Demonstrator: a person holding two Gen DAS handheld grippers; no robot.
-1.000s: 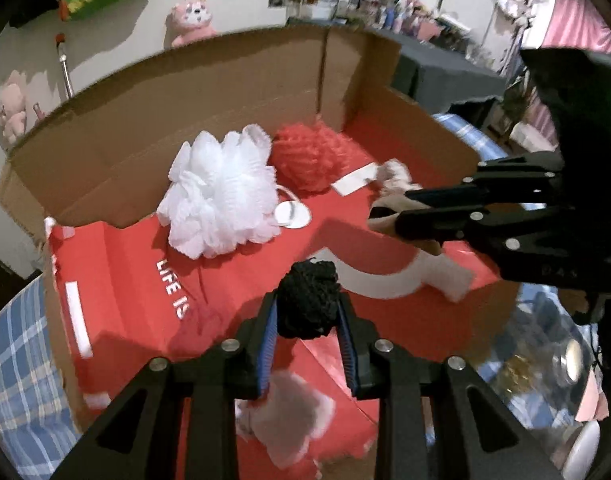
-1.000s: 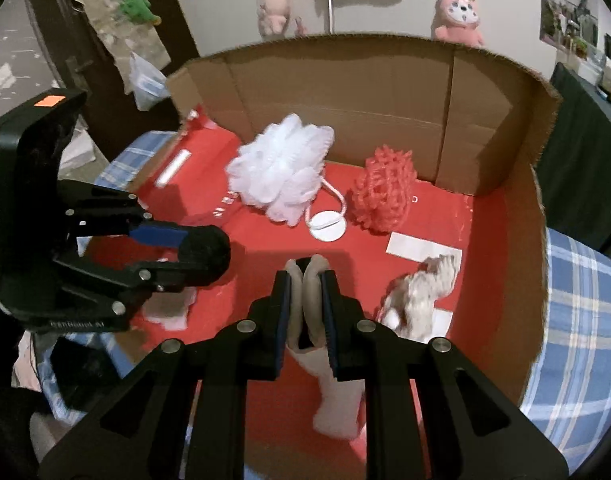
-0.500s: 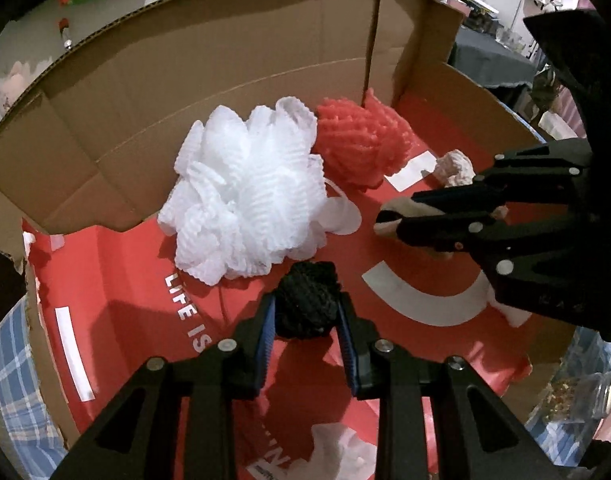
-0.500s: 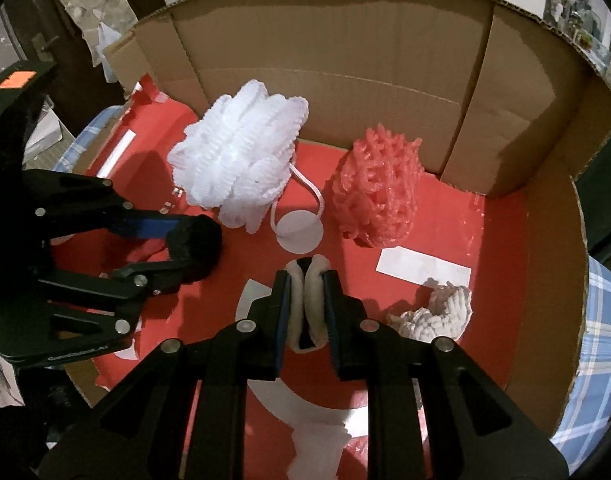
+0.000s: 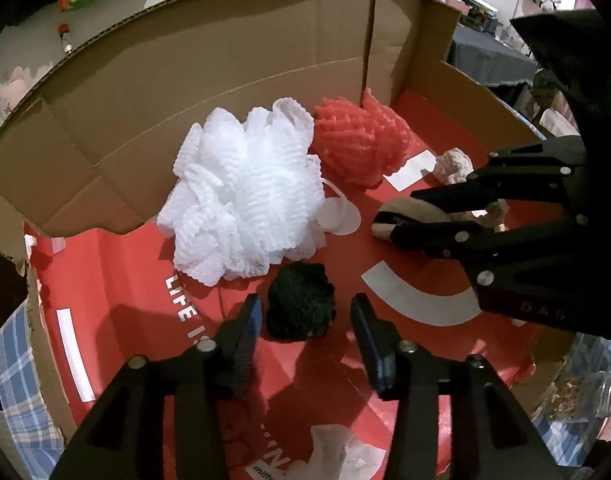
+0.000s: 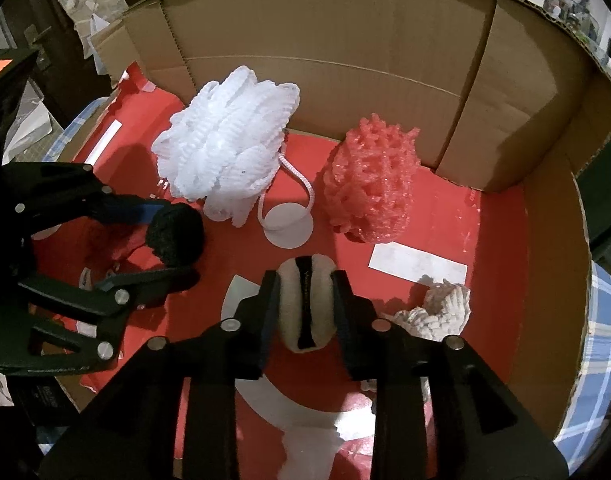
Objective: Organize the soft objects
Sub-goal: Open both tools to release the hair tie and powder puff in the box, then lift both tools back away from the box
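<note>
Both grippers are down inside the open cardboard box with the red printed floor (image 6: 501, 220), which seems to be where the soft things are being gathered.

The left gripper (image 5: 305, 316) has its jaws spread wide, and the black knitted ball (image 5: 299, 300) sits on the red floor between them with a gap on each side, touching neither blue pad. I judge it has been let go there, tucked just in front of the white mesh bath puff (image 5: 245, 196) so the pieces cluster toward the back wall instead of scattering.

The right gripper (image 6: 305, 304) is only partly spread. The cream rolled sock with a dark band (image 6: 305, 304) fills the space between its fingers, and whether the pads press it or merely flank it I cannot tell; it looks to be at the point of release near the middle of the floor.

Further back, the coral-red mesh puff (image 6: 369, 184) leans close to the back wall near the right corner, with the white puff beside it toward the left. A pale knitted bundle (image 6: 437, 312) lies by the right wall, close to the right gripper. A white cord loop (image 6: 289, 184) trails from the white puff onto a white round sticker (image 6: 287, 226).

Next, I think, both grippers need to lift straight up so the fingers do not drag the ball or sock along.
</note>
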